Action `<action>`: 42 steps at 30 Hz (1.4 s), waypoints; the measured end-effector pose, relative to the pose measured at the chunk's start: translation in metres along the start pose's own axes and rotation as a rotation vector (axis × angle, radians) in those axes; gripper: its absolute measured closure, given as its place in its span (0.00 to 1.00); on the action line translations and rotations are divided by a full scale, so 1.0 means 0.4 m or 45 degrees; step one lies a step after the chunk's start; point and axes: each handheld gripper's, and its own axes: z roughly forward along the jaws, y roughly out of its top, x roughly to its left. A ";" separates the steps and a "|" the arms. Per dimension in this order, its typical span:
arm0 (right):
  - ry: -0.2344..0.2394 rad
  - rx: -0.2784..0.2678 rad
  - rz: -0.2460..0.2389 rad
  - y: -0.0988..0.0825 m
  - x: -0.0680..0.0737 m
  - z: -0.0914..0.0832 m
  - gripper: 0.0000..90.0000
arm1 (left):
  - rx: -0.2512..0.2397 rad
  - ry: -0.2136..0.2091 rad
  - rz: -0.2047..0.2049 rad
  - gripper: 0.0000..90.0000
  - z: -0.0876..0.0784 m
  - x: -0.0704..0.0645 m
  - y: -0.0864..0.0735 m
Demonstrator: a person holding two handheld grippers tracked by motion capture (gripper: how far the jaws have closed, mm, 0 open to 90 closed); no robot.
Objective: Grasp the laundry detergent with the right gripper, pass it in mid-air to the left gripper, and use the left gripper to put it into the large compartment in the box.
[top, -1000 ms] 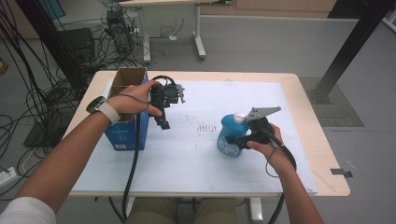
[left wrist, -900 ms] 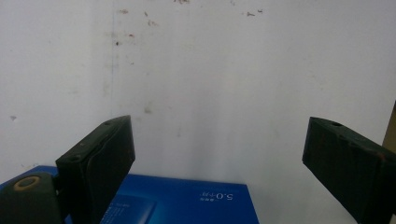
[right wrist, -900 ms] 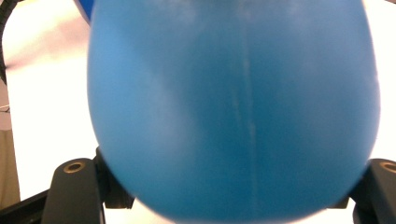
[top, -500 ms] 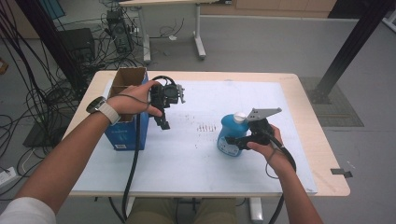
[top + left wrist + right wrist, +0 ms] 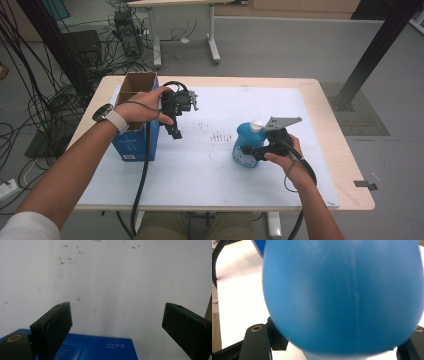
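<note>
I take the blue bottle (image 5: 246, 146) as my reference: it stands upright on the white table cover (image 5: 200, 175), right of centre, with its white cap (image 5: 256, 125) on top. My right gripper (image 5: 251, 151) sits at the bottle's lower body from the right; its jaws have just been closing, with the bottle between them. In the right gripper view the blue body (image 5: 342, 295) bulges past both jaws, but the contact faces are hidden behind it, so I cannot tell whether the pads press yet or merely bracket it. My left gripper (image 5: 175, 131) hangs well to the left of the bottle, above the cover and just beside the open blue carton (image 5: 135, 142), pointing down; its jaws stand wide apart with nothing between them, as the left gripper view confirms with bare cover beyond the pads (image 5: 53, 325). Risks from here, as I judge them: the bottle's wall is rounded and smooth, so a hold placed low on the curve may squeeze it upward out of the jaws or let it swing on lifting; uneven closing could tip it toward the carton; a soft wall may buckle under too much force; the trailing cable (image 5: 300, 167) beside the bottle could snag the base
</note>
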 end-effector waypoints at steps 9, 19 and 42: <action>-0.004 -0.002 -0.002 -0.003 0.001 0.004 0.34 | -0.001 -0.001 -0.001 0.11 0.001 0.000 0.000; -0.001 -0.013 0.000 -0.006 0.001 0.009 0.36 | 0.000 0.000 0.000 0.11 0.002 0.001 0.000; -0.001 -0.037 0.012 -0.013 -0.002 0.017 0.39 | -0.004 -0.002 -0.004 0.11 0.004 0.001 -0.001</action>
